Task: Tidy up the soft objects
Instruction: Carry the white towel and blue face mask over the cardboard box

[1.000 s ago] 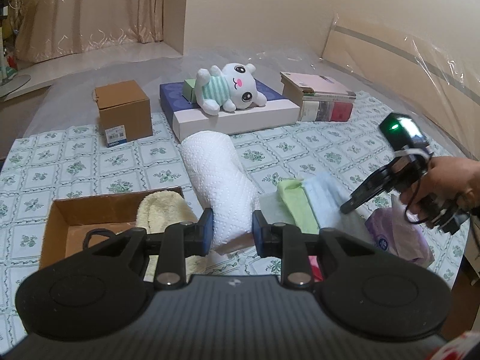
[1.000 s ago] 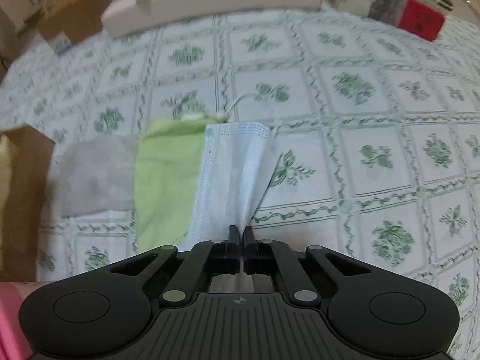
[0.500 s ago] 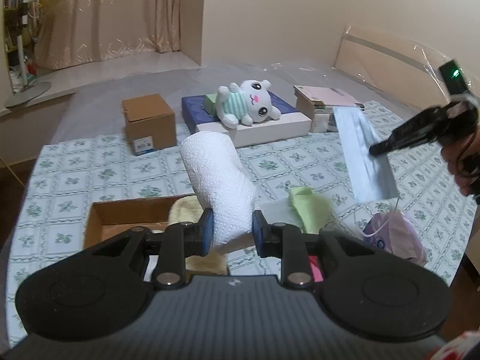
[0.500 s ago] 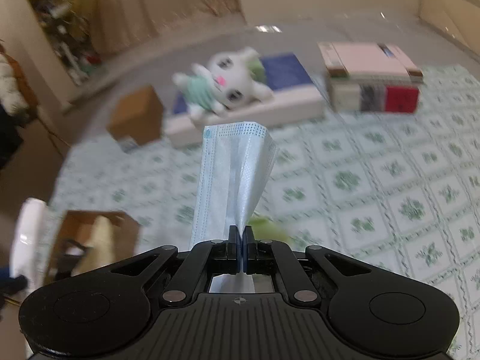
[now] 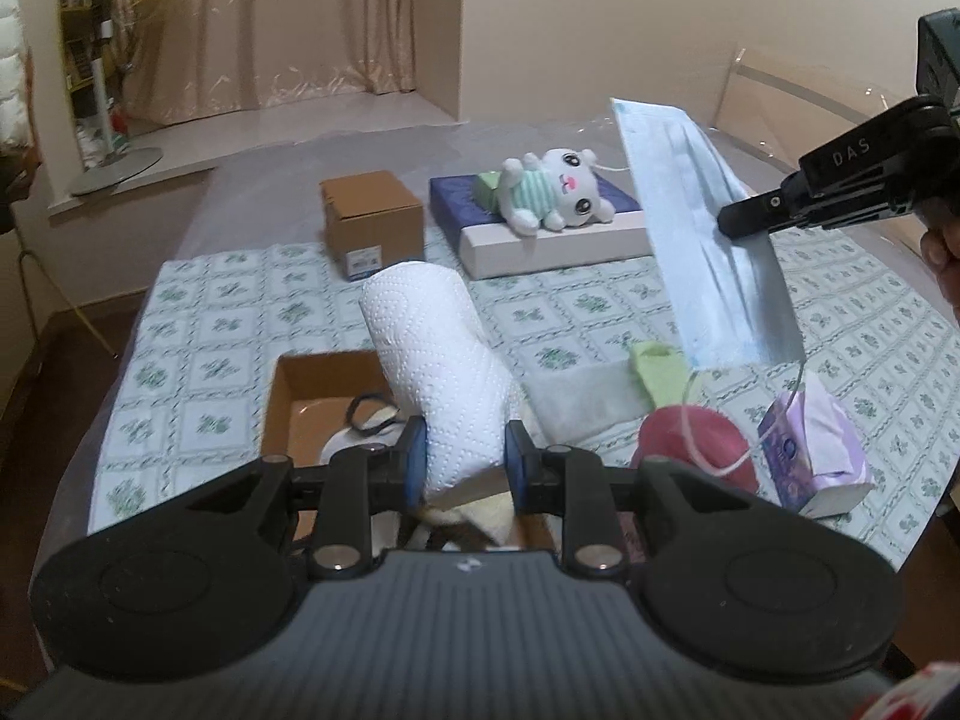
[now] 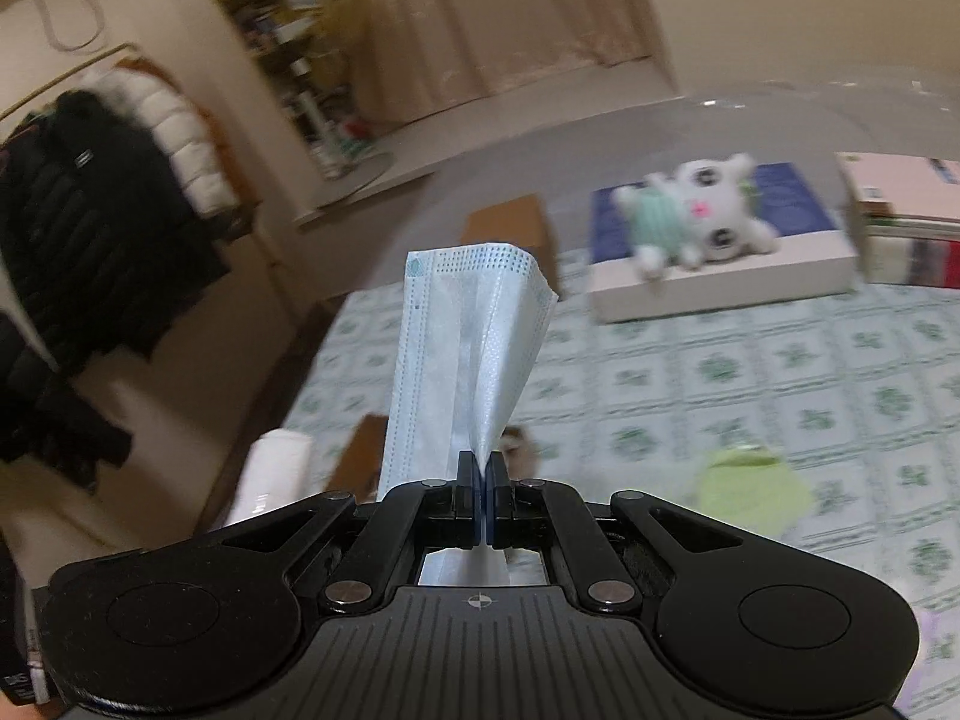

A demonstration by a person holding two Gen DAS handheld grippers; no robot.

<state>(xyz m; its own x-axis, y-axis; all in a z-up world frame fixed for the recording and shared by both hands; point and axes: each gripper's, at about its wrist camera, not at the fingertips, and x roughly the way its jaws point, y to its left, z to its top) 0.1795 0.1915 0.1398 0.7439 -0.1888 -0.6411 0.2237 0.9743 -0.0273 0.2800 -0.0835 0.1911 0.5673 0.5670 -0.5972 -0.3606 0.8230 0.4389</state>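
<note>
My left gripper (image 5: 465,453) is shut on a white paper towel roll (image 5: 432,354), held above an open cardboard box (image 5: 300,396). In that box lie a cream towel (image 5: 480,513) and a black hair tie (image 5: 366,414). My right gripper (image 6: 483,468) is shut on a light blue face mask (image 6: 468,348). In the left wrist view the mask (image 5: 708,240) hangs high over the table from the right gripper (image 5: 738,219), ear loop dangling. A green cloth (image 5: 657,372), a grey cloth (image 5: 582,402) and a red soft item (image 5: 690,438) lie on the tablecloth.
A purple tissue pack (image 5: 822,450) sits at the table's right front. At the back are a closed cardboard box (image 5: 372,222), a plush toy (image 5: 552,192) on a flat navy-and-white box (image 5: 558,246), and stacked books (image 6: 906,210). Coats hang at the left (image 6: 90,228).
The right gripper lifted the mask off the tablecloth and carried it high up and leftward. The left gripper rose and drew back with the roll; more of the open box shows.
</note>
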